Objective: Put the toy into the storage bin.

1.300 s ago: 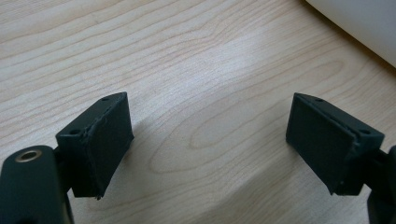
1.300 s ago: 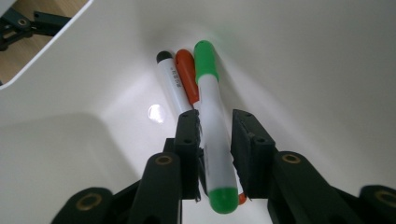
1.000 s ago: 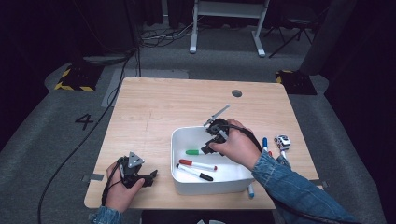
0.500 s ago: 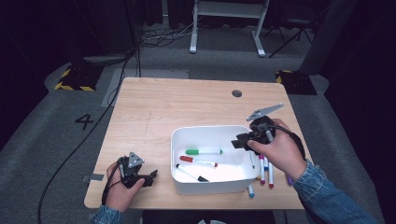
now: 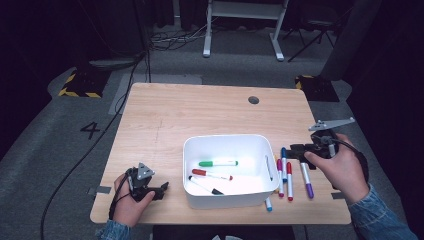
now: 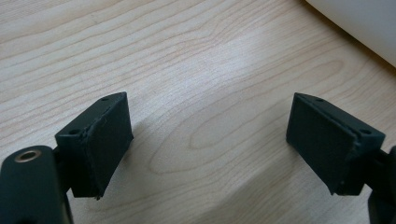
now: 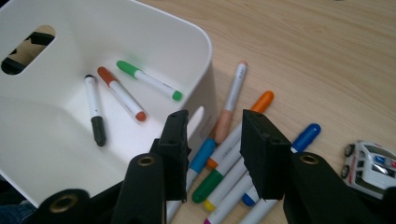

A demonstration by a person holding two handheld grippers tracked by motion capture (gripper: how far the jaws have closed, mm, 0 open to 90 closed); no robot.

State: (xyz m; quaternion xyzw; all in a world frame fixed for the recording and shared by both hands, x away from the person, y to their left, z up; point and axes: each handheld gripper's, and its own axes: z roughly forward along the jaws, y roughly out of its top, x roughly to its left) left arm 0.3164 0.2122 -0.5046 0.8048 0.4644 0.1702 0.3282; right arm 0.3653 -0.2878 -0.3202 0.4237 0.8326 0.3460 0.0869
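Note:
A white bin (image 5: 225, 139) sits at the table's front middle with a green marker (image 5: 218, 163), a red marker (image 5: 212, 174) and a black marker (image 5: 205, 187) lying in it. Several loose markers (image 5: 289, 175) lie on the wood just right of the bin. My right gripper (image 5: 296, 149) hovers above them and points left; its jaws have just been opening and nothing is between them (image 7: 215, 121). My left gripper (image 5: 162, 189) rests low at the front left, open over bare wood (image 6: 208, 121).
A small white toy car (image 7: 371, 168) stands right of the loose markers. The bin's corner (image 6: 359, 23) lies close to the left gripper. A round grommet (image 5: 253, 100) sits in the table's far half, and the table edge is near my right hand.
My right gripper has moved from over the bin's inside to the right, past its right wall and above the loose markers. The left gripper has stayed still.

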